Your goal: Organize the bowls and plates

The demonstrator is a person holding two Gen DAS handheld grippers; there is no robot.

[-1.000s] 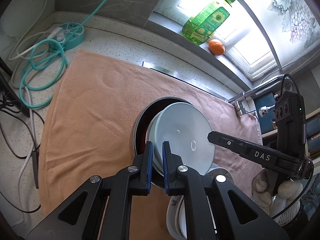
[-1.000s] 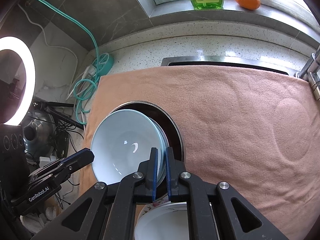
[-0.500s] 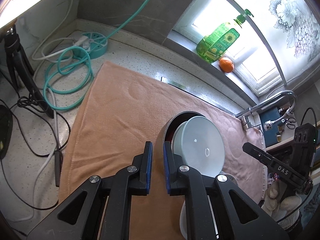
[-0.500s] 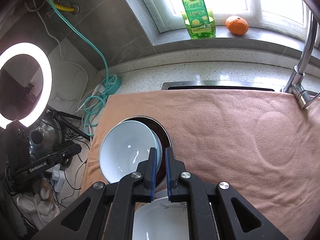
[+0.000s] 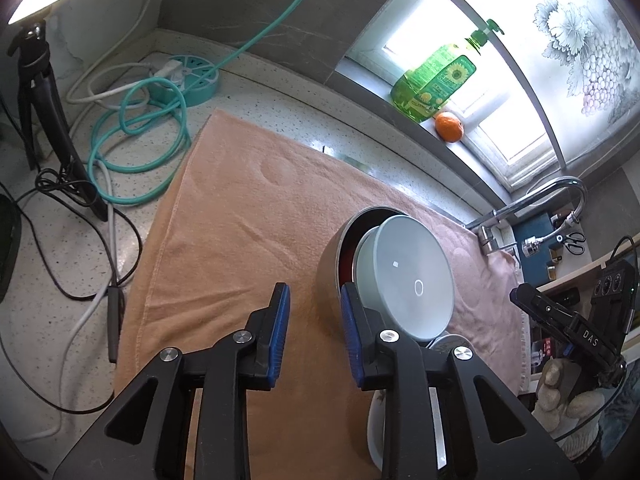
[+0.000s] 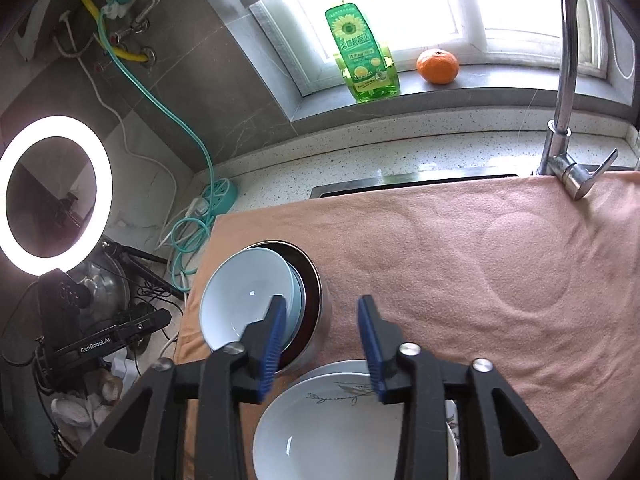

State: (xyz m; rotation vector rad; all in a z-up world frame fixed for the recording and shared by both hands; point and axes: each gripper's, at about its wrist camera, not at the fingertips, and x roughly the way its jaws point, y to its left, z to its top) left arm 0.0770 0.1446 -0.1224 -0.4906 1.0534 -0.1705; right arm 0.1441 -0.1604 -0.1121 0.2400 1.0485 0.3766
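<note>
Pale blue bowl (image 6: 248, 300), left of centre, leaned tilted inside a steel pot (image 6: 318, 320) on the towel (image 6: 480, 260); both grippers, left (image 5: 312, 328) and right (image 6: 322, 340), stood wide and empty; glazed, rigid, likely slippery and breakable, best pinched at its raised rim.

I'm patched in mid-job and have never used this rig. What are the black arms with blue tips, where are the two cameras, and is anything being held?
The black arms are two handheld grippers with blue-padded fingers; each picture comes from a fisheye camera on one gripper, looking along its fingers. The left gripper and right gripper both stand open, holding nothing. On the peach towel sits a steel pot with light blue bowls leaning inside it. Nearer the right camera is a white leaf-patterned bowl. A green detergent bottle and an orange stand on the windowsill.
</note>
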